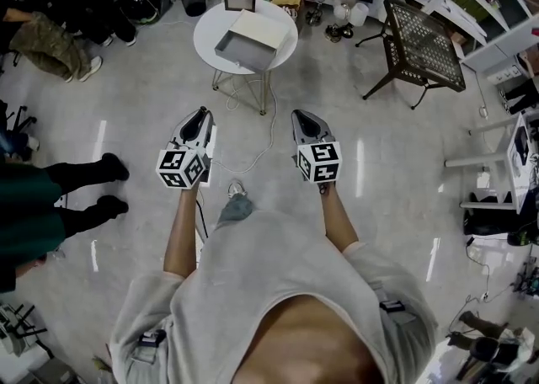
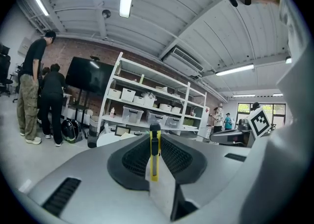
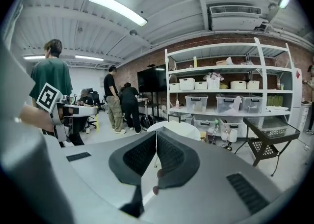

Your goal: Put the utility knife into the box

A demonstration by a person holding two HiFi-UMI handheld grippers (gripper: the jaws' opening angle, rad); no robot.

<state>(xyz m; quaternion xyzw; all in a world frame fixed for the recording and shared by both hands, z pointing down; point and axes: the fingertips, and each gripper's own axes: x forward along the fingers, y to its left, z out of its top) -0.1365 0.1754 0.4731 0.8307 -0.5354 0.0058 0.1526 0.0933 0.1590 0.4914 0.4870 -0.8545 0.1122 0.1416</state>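
A yellow utility knife [image 2: 154, 156] with a black slider stands upright between the pads of my left gripper [image 2: 154, 149], which is shut on it. In the head view the left gripper [image 1: 199, 118] is held at waist height over the floor, short of the round white table [image 1: 282, 56]. An open grey box [image 1: 246, 47] with a pale lid lies on that table. My right gripper [image 1: 305, 120] hangs beside the left one; in the right gripper view the right gripper [image 3: 156, 144] has its pads [image 3: 167, 150] pressed together with nothing between them.
A black mesh side table [image 1: 424, 37] stands right of the white table. White shelving [image 3: 225, 90] with storage bins lines the brick back wall. A white cable [image 1: 261, 151] trails across the floor. People stand at the left [image 1: 59, 184] and by a screen [image 2: 41, 95].
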